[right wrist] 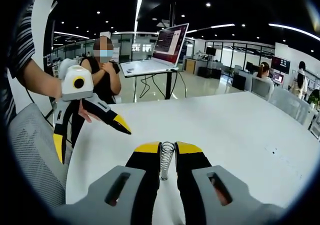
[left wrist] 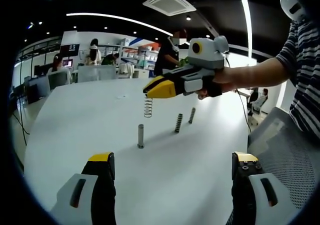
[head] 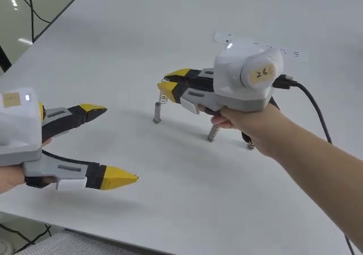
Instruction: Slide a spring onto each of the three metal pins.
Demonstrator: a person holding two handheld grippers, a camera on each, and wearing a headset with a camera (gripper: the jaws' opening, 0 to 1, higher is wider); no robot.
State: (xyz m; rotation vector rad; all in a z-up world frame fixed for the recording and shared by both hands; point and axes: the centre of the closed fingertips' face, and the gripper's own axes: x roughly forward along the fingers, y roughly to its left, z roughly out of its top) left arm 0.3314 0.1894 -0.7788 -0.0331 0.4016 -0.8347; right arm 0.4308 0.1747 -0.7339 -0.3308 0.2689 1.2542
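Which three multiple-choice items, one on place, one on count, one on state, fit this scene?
1. Where is the spring?
A. in the air, close above the bare pin
B. lying flat
C. pushed fully down on a pin

2. How many pins carry springs?
A. none
B. two
C. three

3. How is the left gripper?
A. shut on a pin
B. shut, empty
C. open, empty

Key:
1A, the right gripper pinches it over that pin.
2B, two sprung pins stand behind the bare one.
3C, its jaws are wide apart with nothing between.
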